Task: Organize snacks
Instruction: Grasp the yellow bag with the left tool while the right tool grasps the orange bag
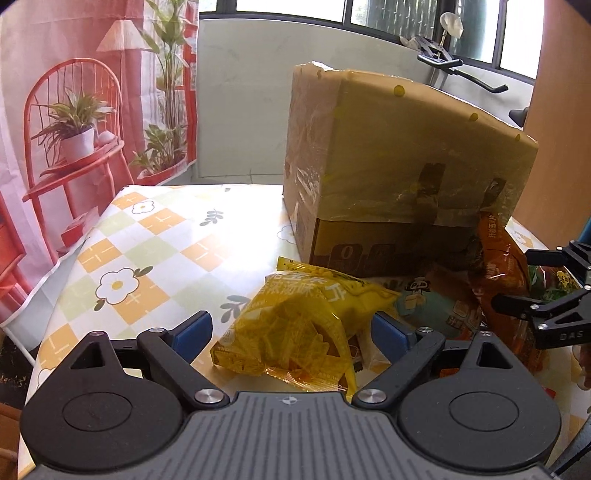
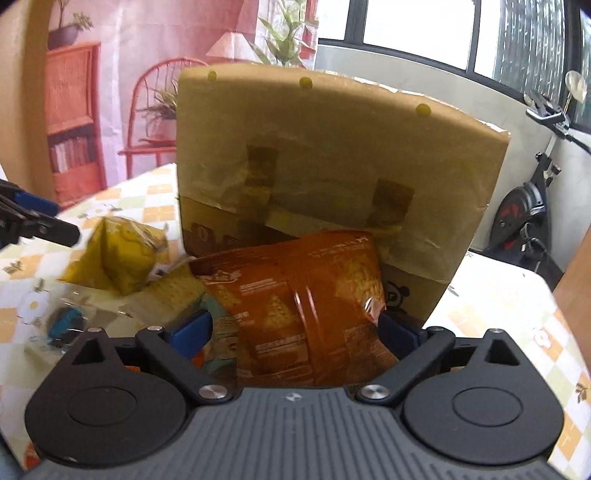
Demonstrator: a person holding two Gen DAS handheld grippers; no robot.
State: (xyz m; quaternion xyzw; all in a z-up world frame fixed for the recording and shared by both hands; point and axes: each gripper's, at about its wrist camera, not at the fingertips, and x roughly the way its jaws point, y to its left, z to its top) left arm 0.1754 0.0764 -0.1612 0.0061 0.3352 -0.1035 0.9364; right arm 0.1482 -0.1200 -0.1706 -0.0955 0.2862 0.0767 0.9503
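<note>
This looks like a room in a home. A table with a flowery checked cloth fills the middle, big windows run along the top, and an exercise bike stands at the right.

Yellow snack bag and orange bag (crinkled) lie before box.

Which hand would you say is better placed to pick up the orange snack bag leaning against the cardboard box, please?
Right, probably. The right gripper already straddles the orange snack bag, jaws wide; the left gripper sits around the yellow snack bag.
</note>
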